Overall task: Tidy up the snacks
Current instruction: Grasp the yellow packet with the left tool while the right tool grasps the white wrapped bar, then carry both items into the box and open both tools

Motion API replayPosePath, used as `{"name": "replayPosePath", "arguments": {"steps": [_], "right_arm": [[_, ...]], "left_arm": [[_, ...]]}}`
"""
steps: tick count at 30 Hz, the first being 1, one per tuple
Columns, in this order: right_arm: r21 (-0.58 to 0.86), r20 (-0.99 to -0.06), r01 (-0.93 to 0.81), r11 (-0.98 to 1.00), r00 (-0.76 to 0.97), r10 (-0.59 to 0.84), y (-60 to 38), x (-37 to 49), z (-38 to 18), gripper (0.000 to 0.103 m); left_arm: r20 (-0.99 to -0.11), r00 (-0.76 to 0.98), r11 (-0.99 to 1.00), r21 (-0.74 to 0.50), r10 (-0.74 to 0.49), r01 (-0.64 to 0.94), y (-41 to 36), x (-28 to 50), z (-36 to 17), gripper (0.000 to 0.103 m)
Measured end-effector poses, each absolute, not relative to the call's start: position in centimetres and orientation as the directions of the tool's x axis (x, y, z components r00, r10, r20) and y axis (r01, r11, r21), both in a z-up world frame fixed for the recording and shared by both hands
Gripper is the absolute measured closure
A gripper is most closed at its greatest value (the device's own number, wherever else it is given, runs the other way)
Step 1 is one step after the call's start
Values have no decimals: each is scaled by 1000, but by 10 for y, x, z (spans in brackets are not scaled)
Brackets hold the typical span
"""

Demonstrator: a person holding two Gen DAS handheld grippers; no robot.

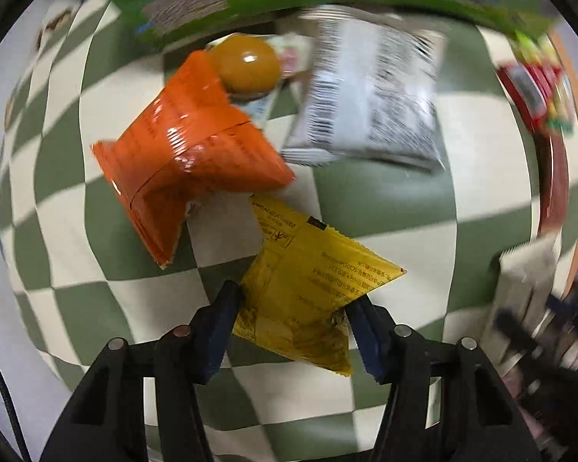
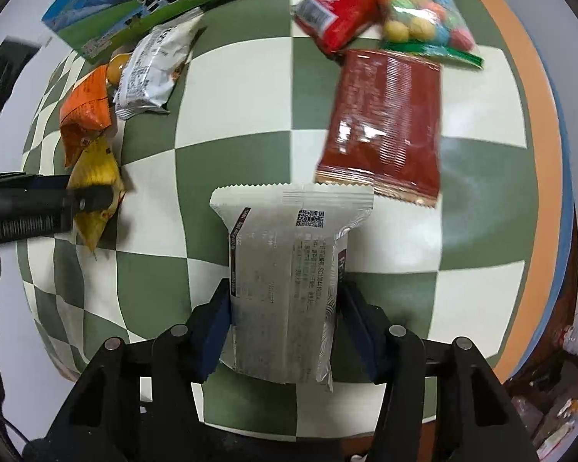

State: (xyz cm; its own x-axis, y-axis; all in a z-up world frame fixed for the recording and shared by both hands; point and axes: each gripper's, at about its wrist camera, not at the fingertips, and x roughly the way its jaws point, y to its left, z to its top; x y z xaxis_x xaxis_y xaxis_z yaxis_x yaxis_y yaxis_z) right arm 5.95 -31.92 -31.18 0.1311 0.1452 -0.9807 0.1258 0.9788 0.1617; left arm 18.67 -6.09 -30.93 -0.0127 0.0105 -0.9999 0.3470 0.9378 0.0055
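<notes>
A green-and-cream checkered table [image 2: 250, 115] – orange-rimmed – carries scattered snacks; left gripper [image 1: 293, 308] jaws clamp a yellow packet [image 1: 312, 288], right gripper [image 2: 283, 304] jaws a white packet [image 2: 285, 269].

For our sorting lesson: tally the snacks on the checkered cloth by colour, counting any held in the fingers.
Orange packet: 1
Yellow packet: 1
White or grey packets: 2
Red packets: 2
Bag of multicoloured balls: 1
Brown round snack: 1
Total: 8
</notes>
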Motion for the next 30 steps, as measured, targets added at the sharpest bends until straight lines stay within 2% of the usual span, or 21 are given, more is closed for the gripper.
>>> {"name": "replayPosePath", "arguments": {"steps": [4, 7, 10, 15, 22, 27, 30], "right_arm": [[139, -986, 120, 983, 106, 126, -304, 68, -322, 43], [146, -987, 133, 980, 94, 134, -300, 74, -328, 43], [189, -978, 152, 970, 122, 171, -313, 73, -318, 46], [285, -953, 187, 940, 163, 257, -330, 65, -292, 46], [414, -889, 145, 899, 275, 365, -342, 97, -216, 46], [461, -831, 83, 884, 390, 397, -355, 147, -152, 46], [447, -814, 50, 893, 438, 382, -349, 196, -123, 46]], "left_arm": [[-999, -45, 958, -31, -19, 285, -32, 199, -320, 46], [-999, -22, 970, -31, -27, 241, -13, 190, -328, 49], [-999, 14, 974, -29, -33, 226, -14, 169, -315, 57], [-995, 48, 973, -70, -83, 221, -22, 132, -289, 57], [-965, 139, 963, -193, -221, 189, -24, 138, -208, 57], [-928, 239, 950, -244, -287, 194, -40, 208, -136, 57], [-918, 287, 955, -221, -272, 198, -60, 256, -114, 57]]}}
